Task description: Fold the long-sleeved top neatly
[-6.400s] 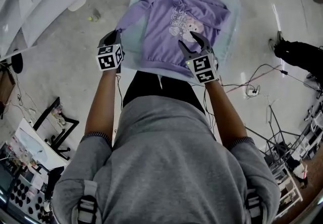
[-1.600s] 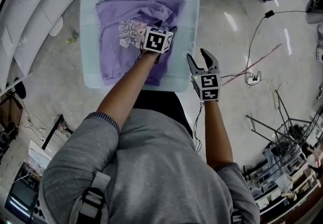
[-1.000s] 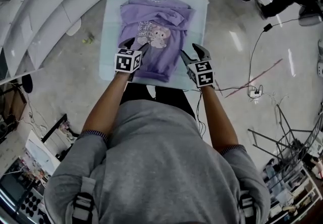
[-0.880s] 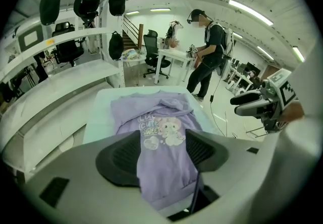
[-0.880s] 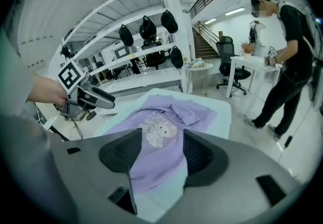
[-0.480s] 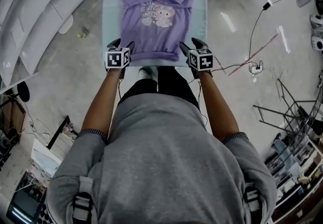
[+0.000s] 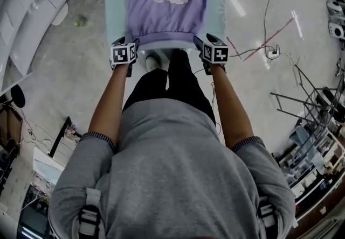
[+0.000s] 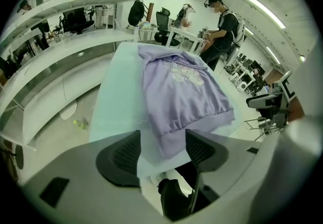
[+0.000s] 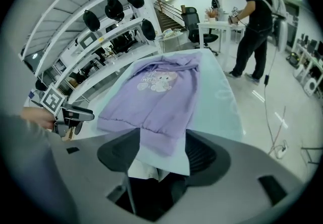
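Purple top [image 7: 164,12] now enters left gripper [image 7: 128,43] and just-widened right gripper [image 7: 202,39].

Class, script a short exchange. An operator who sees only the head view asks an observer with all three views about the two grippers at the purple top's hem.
Operator: From above I can't judge the jaws. Is the left gripper closed on the hem?
Observer: No. The left gripper is open. A hem corner of the top lies between its jaws, not clamped.
Operator: And the right one?
Observer: The right gripper is open too. Its jaws have just been opening wider, and the other hem corner lies between them.
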Motion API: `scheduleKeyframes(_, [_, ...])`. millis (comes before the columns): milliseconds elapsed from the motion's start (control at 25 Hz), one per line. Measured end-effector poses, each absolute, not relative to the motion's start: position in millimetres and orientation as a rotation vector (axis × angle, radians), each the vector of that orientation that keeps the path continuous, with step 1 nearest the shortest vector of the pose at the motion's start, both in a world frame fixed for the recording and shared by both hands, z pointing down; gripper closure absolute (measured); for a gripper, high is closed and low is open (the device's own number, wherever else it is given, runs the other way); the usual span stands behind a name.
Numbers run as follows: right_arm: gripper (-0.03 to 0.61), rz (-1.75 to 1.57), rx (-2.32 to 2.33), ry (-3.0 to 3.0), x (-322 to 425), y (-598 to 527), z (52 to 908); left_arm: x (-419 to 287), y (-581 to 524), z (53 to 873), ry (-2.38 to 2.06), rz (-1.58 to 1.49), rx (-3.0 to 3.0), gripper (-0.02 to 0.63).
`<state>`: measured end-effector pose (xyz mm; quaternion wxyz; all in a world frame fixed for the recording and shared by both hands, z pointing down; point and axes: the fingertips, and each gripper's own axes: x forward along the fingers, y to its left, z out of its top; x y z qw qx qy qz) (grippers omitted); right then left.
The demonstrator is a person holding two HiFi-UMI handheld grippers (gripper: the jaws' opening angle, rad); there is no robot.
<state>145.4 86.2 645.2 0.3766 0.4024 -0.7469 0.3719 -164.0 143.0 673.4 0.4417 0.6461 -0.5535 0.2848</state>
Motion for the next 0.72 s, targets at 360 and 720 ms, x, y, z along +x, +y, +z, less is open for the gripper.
scheduleKeyframes(360, [0.282,0.993,1.042,-1.875,138.5,97.7,675.8,-153.0,164.3,704.0,-1.349,0.695,1.564,0.313])
scheduleKeyframes(720, [0.296,1.077,1.043,-1.828,140.6,93.3,712.8,-134.6,158.3,716.1,-1.352,0.671,1.553,0.382])
